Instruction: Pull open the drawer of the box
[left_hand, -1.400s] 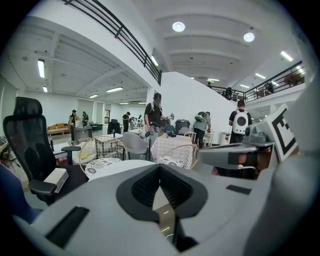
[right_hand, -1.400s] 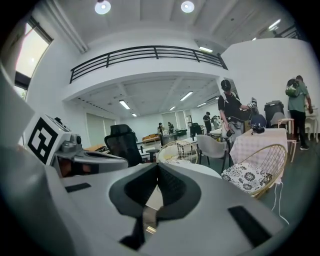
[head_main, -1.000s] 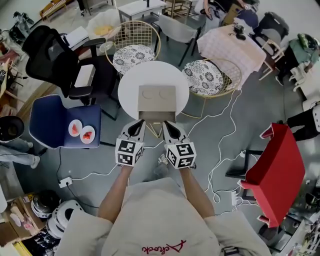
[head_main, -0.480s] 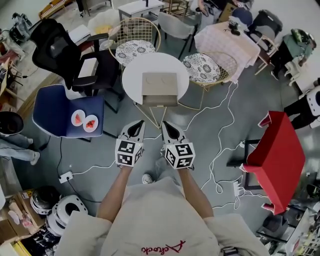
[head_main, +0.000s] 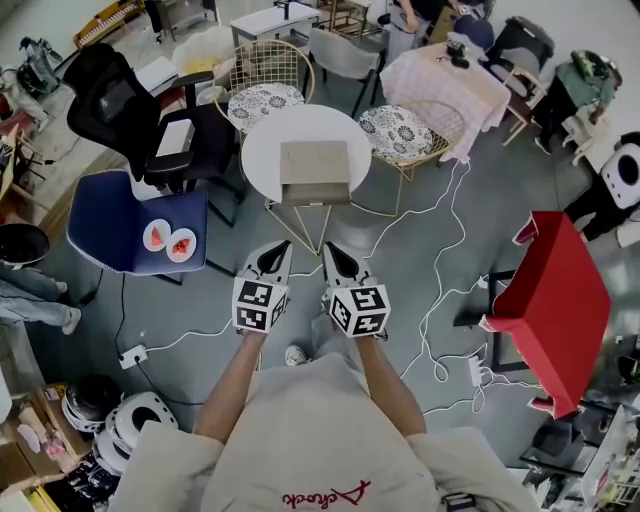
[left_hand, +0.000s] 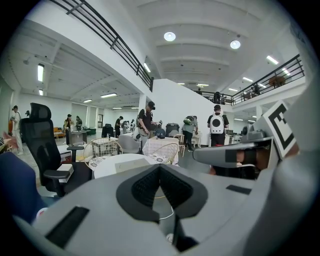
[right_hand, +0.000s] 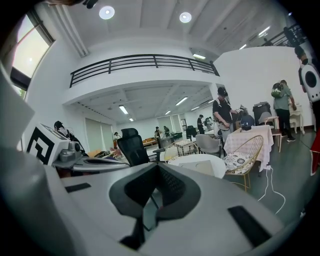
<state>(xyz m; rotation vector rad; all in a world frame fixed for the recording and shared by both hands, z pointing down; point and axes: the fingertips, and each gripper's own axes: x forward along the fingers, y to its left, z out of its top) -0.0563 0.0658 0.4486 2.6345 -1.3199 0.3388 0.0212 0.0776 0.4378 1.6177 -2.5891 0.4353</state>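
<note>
A beige box (head_main: 315, 165) stands on a small round white table (head_main: 262, 150), its drawer front (head_main: 314, 194) facing me and flush with the box. Both grippers hang over the grey floor well short of the table, touching nothing. My left gripper (head_main: 281, 246) and right gripper (head_main: 327, 246) are side by side, each with its jaws together and nothing between them. From the left gripper view, the box (left_hand: 131, 164) shows far beyond the shut left gripper (left_hand: 160, 168). The right gripper view has the box (right_hand: 200, 166) far past the shut right gripper (right_hand: 157, 168).
Two wire chairs with patterned cushions (head_main: 263, 100) (head_main: 400, 130) flank the table. A black office chair (head_main: 120, 100) and a blue seat (head_main: 105, 225) bearing a plate (head_main: 166, 240) stand at the left. A red table (head_main: 560, 305) is at the right. White cables (head_main: 440, 290) trail over the floor.
The table and box have slid up and away in the head view, so I stand farther back from them. Both grippers keep their place in front of me, jaws still together.
</note>
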